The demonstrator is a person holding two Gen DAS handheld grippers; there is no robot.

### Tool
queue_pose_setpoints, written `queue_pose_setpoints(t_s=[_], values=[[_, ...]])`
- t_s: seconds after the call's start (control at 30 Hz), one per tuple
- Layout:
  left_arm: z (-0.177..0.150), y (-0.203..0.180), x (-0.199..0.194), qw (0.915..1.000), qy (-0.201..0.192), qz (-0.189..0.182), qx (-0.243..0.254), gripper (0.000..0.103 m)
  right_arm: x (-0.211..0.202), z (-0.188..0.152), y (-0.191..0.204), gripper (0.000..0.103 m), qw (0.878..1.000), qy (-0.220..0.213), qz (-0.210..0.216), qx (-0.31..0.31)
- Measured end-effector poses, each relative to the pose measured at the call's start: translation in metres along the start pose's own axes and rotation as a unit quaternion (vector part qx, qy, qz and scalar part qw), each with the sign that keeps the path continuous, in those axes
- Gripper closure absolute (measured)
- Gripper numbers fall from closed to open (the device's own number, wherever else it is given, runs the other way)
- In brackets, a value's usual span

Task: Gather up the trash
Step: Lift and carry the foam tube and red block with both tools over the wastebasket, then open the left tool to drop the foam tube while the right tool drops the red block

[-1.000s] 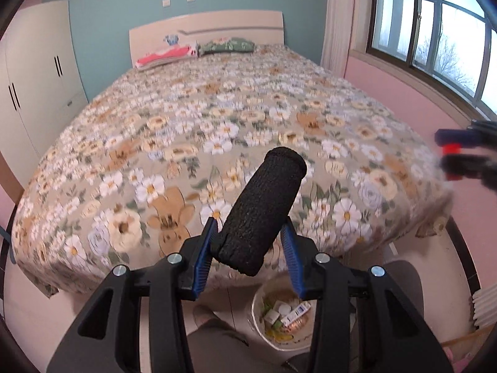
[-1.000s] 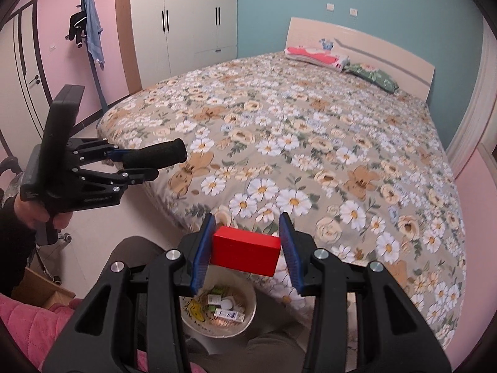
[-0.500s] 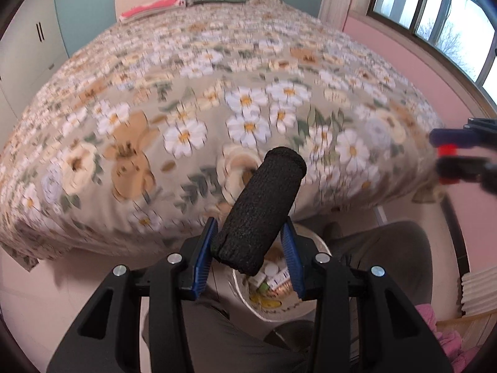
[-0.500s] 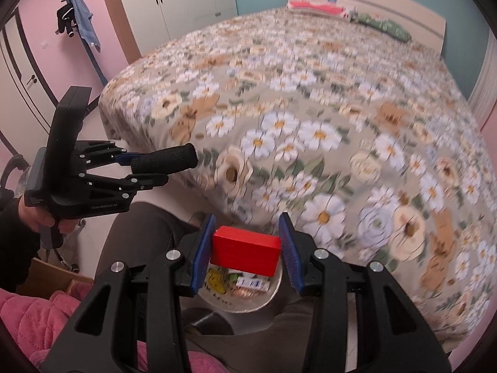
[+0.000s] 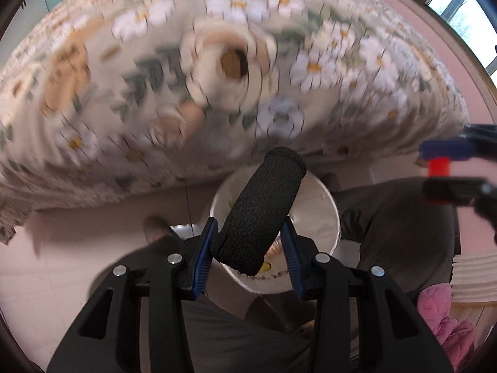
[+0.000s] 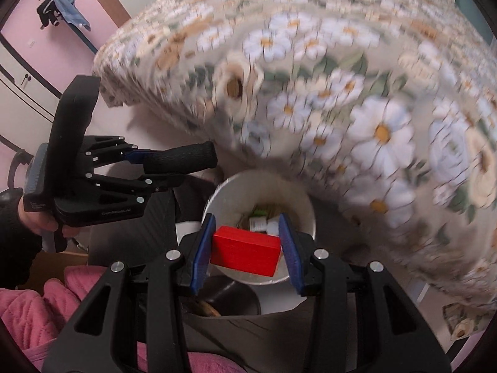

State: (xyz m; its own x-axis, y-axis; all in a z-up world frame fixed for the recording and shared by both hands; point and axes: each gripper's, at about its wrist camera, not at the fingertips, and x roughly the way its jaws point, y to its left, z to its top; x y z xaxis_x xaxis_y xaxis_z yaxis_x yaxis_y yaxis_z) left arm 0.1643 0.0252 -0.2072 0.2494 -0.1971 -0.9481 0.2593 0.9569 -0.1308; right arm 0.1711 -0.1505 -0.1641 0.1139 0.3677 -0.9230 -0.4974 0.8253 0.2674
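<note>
Left gripper (image 5: 248,242): clamped on a black foam cylinder (image 5: 259,214); both blue pads pressed against its lower end.
Black foam cylinder: tilted up and to the right, upper end free; seen from the left wrist view directly over the white bin (image 5: 323,208). Also visible in the right wrist view (image 6: 180,161), lying nearly level, left of the bin and above it in the frame.
Right gripper (image 6: 247,245): closed on a red block (image 6: 245,250), gripped at its two short ends.
Red block: held level over the near rim of the white bin (image 6: 298,202); appears at the right edge of the left wrist view (image 5: 438,166), between blue pads.
White bin: round, open-topped, on the floor beside the bed (image 6: 341,77); small bottles and packets (image 6: 262,222) inside.
Bed: covered with a floral spread, blurred in both views.
Surroundings: pink quilted fabric (image 6: 46,304) at lower left; dark trouser legs (image 5: 397,223) either side of the bin.
</note>
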Motion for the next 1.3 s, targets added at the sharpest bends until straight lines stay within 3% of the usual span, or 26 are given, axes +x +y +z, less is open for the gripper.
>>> queue_pose_setpoints(t_s=[0.3,0.73,1.3], values=[[-0.010,-0.004,0.052,0.9985,0.054,-0.009,-0.001,0.059,0.069,-0.014,-0.010,0.060,0.997,0.060,0.031,0.034],[-0.017,-0.005,0.129,0.9919,0.126,-0.013,-0.012,0.059,0.153,-0.029,-0.029,0.060,0.990,0.125,0.020,0.069],[-0.022,0.004,0.194,0.9796,0.187,-0.024,-0.069,0.059,0.232,-0.042,-0.043,0.060,0.977,0.190,0.009,0.096]])
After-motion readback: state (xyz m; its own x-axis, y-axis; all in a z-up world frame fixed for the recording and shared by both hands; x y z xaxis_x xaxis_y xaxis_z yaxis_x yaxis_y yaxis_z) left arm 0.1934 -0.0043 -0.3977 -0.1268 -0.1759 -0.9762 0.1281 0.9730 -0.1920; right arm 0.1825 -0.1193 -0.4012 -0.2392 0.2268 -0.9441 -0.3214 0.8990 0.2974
